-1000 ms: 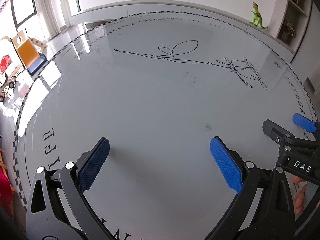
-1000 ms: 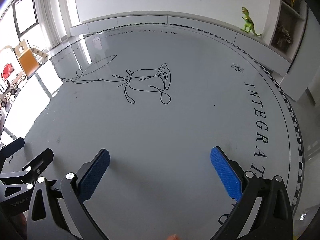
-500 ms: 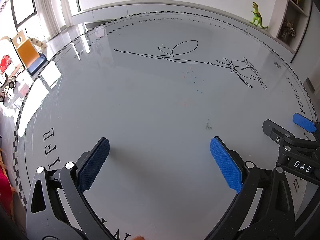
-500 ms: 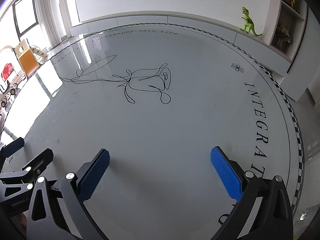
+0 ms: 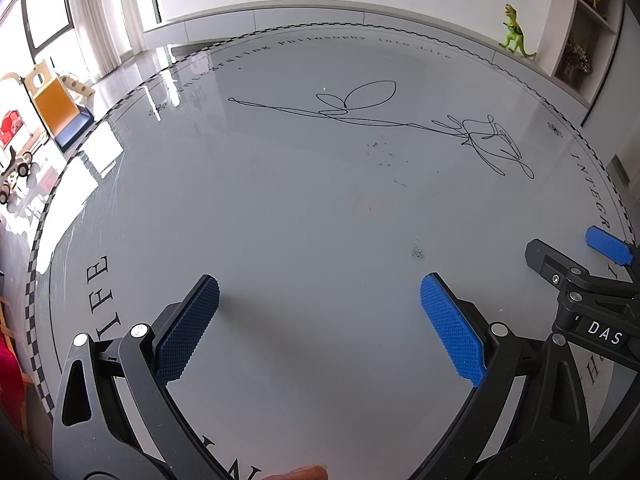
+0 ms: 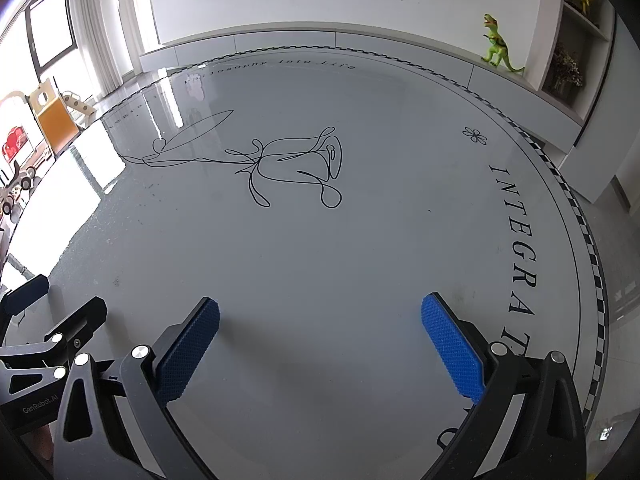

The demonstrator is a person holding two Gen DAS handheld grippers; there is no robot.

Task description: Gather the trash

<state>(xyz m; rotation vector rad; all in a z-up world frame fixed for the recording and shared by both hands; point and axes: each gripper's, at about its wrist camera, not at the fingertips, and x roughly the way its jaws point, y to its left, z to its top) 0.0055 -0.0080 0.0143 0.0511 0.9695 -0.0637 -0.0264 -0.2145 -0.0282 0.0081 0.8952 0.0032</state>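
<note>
I held the left gripper (image 5: 320, 316) and the right gripper (image 6: 320, 332) side by side over the near edge of the round glossy grey table (image 5: 280, 220), both spread wide and empty, probably poised to scan. No proper trash showed; only a small dark crumb speck (image 5: 417, 253) lay just beyond the left gripper's right finger, with tiny scattered flecks (image 5: 386, 152) farther off.

Both grippers: blk frames w/ silver screws, blue textured pads (image 5: 450, 330), "DAS" label (image 5: 604, 332).
</note>
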